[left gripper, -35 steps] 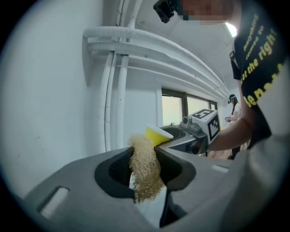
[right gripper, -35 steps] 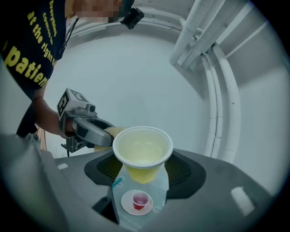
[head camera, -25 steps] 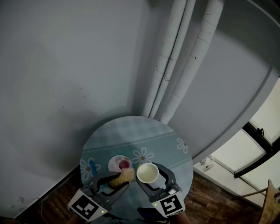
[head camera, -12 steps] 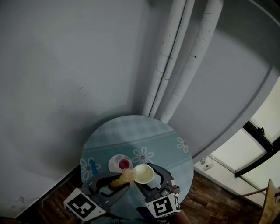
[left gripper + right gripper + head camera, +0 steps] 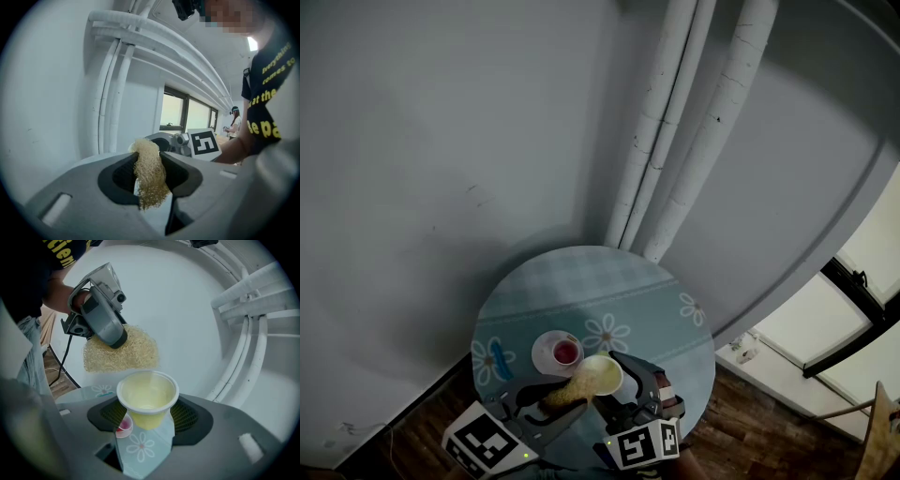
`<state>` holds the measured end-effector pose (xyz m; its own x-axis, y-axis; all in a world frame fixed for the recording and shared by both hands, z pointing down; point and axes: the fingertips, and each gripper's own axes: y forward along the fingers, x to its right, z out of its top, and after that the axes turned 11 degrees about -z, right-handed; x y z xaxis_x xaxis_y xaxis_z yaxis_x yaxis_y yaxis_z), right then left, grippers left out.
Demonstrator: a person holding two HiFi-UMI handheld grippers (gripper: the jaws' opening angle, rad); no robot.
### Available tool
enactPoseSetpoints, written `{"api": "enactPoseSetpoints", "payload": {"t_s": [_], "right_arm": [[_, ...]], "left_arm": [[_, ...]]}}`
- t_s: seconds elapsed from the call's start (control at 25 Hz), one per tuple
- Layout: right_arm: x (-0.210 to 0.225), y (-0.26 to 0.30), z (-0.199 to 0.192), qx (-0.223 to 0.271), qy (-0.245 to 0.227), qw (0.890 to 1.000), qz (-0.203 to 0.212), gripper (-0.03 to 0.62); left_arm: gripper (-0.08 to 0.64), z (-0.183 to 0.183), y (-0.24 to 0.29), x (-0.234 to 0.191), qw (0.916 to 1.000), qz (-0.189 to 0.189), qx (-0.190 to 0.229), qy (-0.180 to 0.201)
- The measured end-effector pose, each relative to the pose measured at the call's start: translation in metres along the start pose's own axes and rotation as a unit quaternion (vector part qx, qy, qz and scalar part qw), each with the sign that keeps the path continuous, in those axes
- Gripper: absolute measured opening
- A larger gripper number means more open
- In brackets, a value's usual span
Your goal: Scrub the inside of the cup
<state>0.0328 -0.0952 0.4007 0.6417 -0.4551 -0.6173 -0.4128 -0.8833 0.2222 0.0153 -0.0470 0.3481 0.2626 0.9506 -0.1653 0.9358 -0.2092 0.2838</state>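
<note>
A grey wall (image 5: 441, 141) fills most of the head view, and three white pipes (image 5: 694, 141) run down it from the top centre. They end behind a round table (image 5: 609, 281) covered in a pale blue daisy-print cloth, low in the centre of the frame. Dark wood floor (image 5: 769, 422) shows at the lower right, below a bright window (image 5: 853, 300) at the right edge.

Both grippers come in from the bottom edge over the table's near side, with their marker cubes lowest in the frame. The left gripper (image 5: 567, 394) angles up and to the right, and the right gripper (image 5: 614, 375) leans up and to the left, so their tips meet.

The right gripper's jaws stand wide, clamped on the sides of a pale yellow cup (image 5: 598, 376) that is held in the air at the bottom centre. In the head view the cup is tipped, with its mouth turned toward the lower left.

The left gripper's jaws are narrow, pinched on a tan fibrous scrubber (image 5: 565, 391). Its long axis runs from lower left to upper right, and its free end is at the cup's rim. In the right gripper view the scrubber is just beyond the rim, outside the cup.

A small white cup of red liquid (image 5: 557, 352) stands on the cloth just above and to the left of the grippers. A little blue object (image 5: 496, 360) lies near the table's left edge.
</note>
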Motion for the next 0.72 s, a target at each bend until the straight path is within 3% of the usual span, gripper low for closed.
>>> {"api": "enactPoseSetpoints", "payload": {"t_s": [0.72], "right_arm": [[-0.015, 0.003, 0.004, 0.007, -0.133, 0.991, -0.007, 0.299]], "left_arm": [[0.138, -0.019, 0.017, 0.001, 0.9951, -0.018, -0.091, -0.032]]}}
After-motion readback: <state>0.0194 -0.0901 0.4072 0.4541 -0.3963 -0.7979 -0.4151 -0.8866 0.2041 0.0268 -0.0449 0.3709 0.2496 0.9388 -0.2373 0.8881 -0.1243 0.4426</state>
